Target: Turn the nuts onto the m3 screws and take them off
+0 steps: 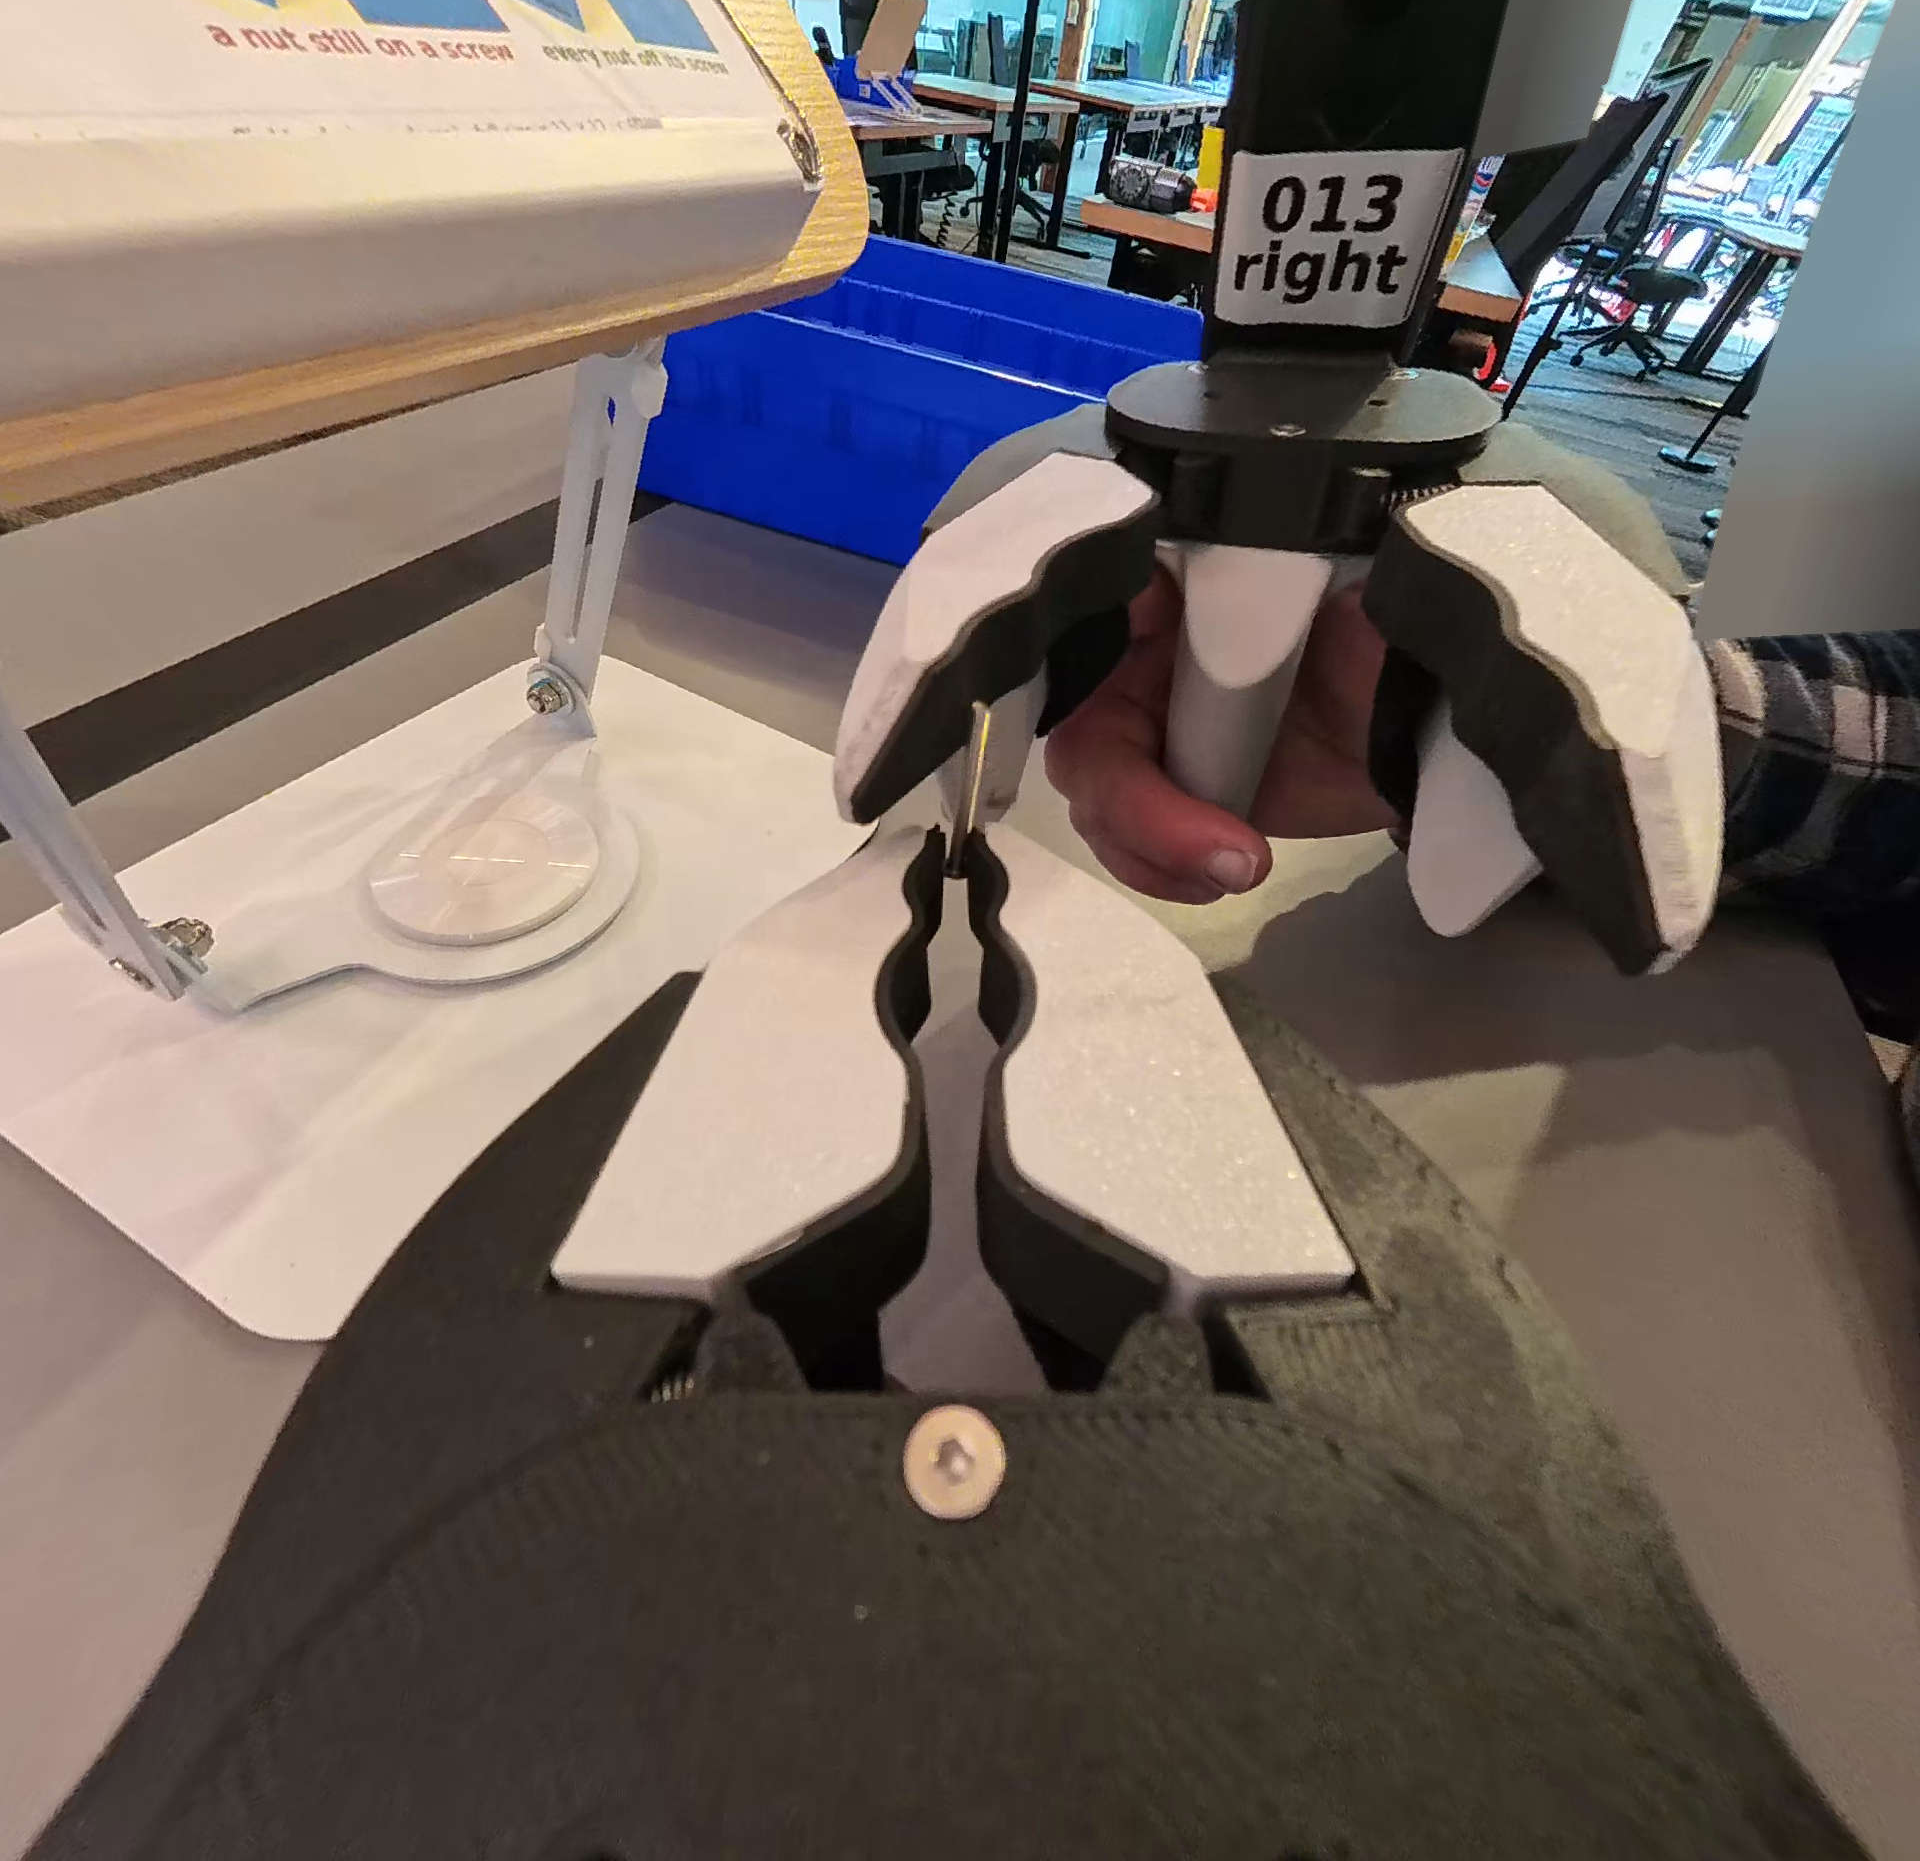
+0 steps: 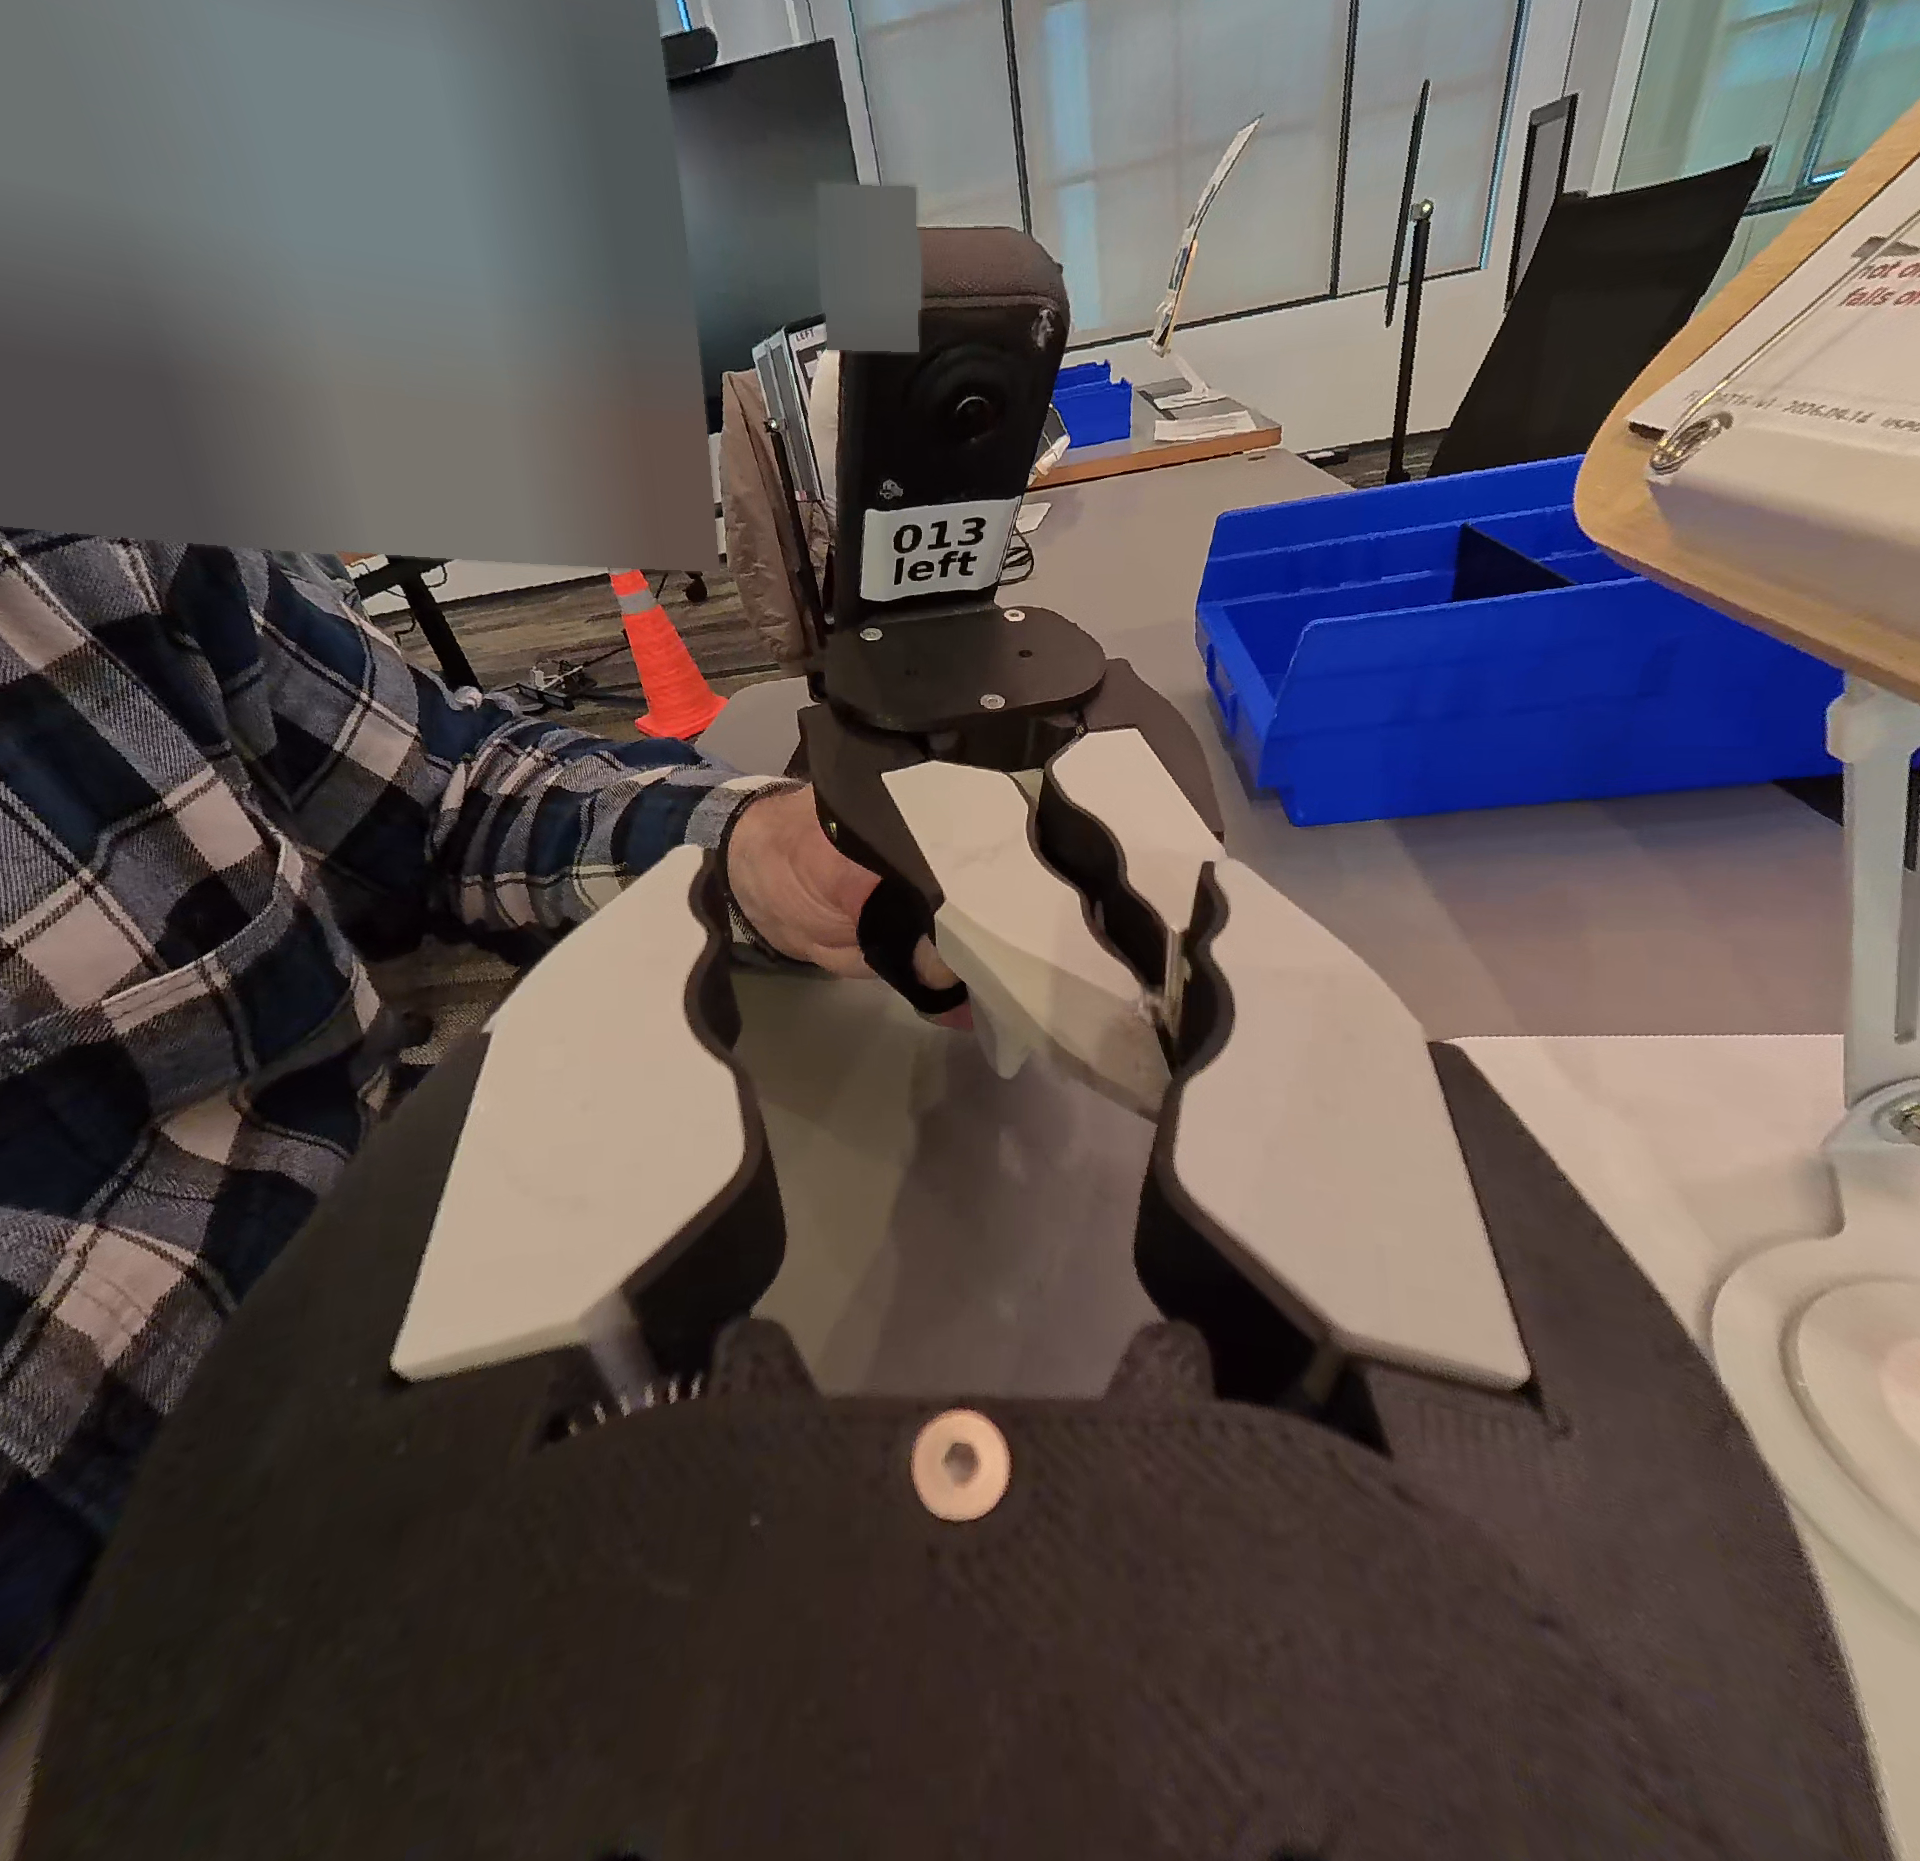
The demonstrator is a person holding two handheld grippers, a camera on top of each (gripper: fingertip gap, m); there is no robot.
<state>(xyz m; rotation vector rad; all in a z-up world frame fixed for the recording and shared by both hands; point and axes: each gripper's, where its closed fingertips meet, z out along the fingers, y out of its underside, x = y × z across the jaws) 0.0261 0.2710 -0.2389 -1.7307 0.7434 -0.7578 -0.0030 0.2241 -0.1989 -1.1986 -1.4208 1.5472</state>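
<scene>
1. Left gripper (image 1: 961, 866): hand-held, fingers drawn nearly together and clamped on the lower end of a slim metal pin (image 1: 977, 783). Black pads press it from both sides.
2. Slim metal pin: silvery and upright, it stands up out of the left fingertips above the grey table (image 1: 1662, 1188). Whether it is threaded is too small to tell.
3. Right gripper (image 2: 961, 886): hand-held, fingers spread wide and gripping nothing. It faces the left gripper, tips angled down. The pin's upper end lies along the inner pad of one finger (image 2: 1210, 938), touching or just beside it; which cannot be told. The other finger is well apart from the pin.
4. Hand (image 1: 1174, 803): wrapped round the right gripper's white handle, with a plaid sleeve (image 2: 208, 824) behind.
5. Surroundings:
   - A white stand base (image 1: 499, 876) sits on a white sheet (image 1: 260, 1084).
   - The stand carries a tilted wooden board (image 1: 821, 201) with printed paper.
   - A blue bin (image 1: 914, 409) sits behind, near both grippers.
</scene>
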